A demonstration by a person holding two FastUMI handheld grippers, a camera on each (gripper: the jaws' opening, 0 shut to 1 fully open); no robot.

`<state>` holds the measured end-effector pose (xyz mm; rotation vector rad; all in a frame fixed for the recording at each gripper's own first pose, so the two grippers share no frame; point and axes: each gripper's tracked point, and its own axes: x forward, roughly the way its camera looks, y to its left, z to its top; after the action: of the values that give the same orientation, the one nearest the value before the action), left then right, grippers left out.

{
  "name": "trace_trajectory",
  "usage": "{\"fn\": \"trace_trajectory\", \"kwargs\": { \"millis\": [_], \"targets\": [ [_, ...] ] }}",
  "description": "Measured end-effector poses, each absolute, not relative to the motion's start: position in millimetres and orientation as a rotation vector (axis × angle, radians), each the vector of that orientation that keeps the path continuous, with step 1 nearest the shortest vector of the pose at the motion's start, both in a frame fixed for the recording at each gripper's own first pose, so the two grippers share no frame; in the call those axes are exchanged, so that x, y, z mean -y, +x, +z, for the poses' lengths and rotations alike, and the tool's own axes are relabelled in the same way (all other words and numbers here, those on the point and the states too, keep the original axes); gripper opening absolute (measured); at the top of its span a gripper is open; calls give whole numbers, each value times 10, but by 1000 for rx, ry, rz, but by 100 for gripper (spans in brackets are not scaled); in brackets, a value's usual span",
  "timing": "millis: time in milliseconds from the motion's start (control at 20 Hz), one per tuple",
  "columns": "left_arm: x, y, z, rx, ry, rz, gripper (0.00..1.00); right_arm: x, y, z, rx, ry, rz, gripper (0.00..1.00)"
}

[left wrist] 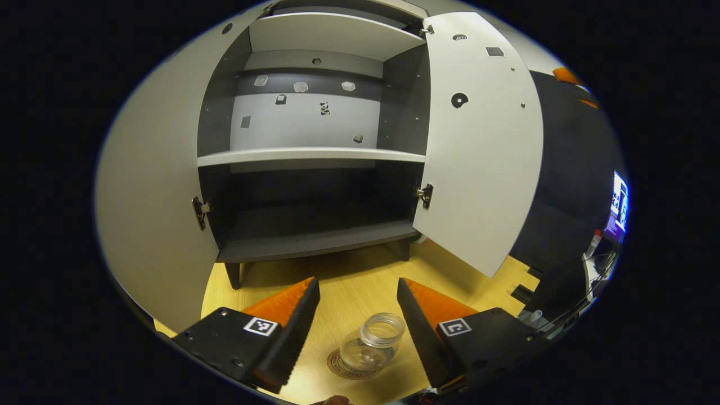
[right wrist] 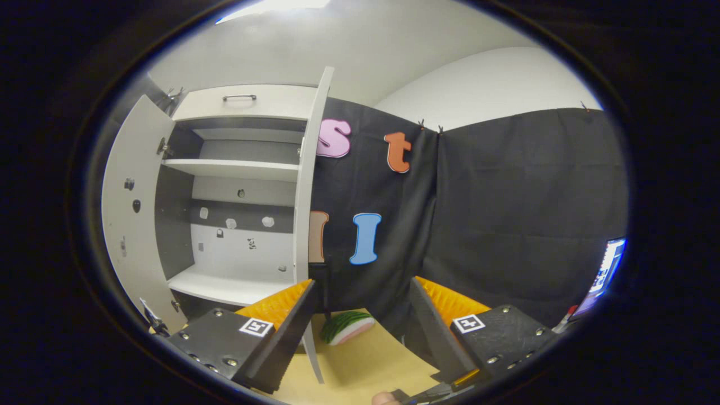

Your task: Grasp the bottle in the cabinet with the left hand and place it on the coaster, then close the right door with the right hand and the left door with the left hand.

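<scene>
A clear, lidless plastic bottle (left wrist: 374, 344) stands on a round brown coaster (left wrist: 344, 368) on the wooden table, between and just below the tips of my left gripper (left wrist: 358, 299). That gripper is open and its fingers do not touch the bottle. Behind them the white cabinet (left wrist: 315, 154) has both doors open: the left door (left wrist: 152, 202) and the right door (left wrist: 481, 140). In the right gripper view my right gripper (right wrist: 363, 301) is open and holds nothing. It faces the right door's edge (right wrist: 306, 197), with the cabinet (right wrist: 236, 169) to its left.
A watermelon slice toy (right wrist: 347, 326) lies on the table beside the right door's lower edge. The table's right edge, cables and a lit screen (left wrist: 617, 205) are at the far right. The cabinet stands on short dark legs (left wrist: 233, 274).
</scene>
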<state>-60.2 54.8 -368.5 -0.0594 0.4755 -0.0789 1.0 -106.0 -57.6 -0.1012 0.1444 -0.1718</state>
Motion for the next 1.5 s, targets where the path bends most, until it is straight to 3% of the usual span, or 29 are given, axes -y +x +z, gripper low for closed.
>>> {"fn": "trace_trajectory", "kwargs": {
  "millis": [550,1100,1450,1500],
  "targets": [
    [-607,-516,-3353,-428,-66,-52,93,1074,61,-640,-155,-90,-166,100],
    [-920,-523,-1780,-225,-94,90,97,1126,438,-851,-171,-87,-161,100],
    [-1134,-781,-1269,-165,-38,169,94,941,631,-991,-194,-105,-93,100],
    [-1148,-811,-1253,-162,-38,176,97,932,648,-972,-191,-119,-74,96]
  ]
}}
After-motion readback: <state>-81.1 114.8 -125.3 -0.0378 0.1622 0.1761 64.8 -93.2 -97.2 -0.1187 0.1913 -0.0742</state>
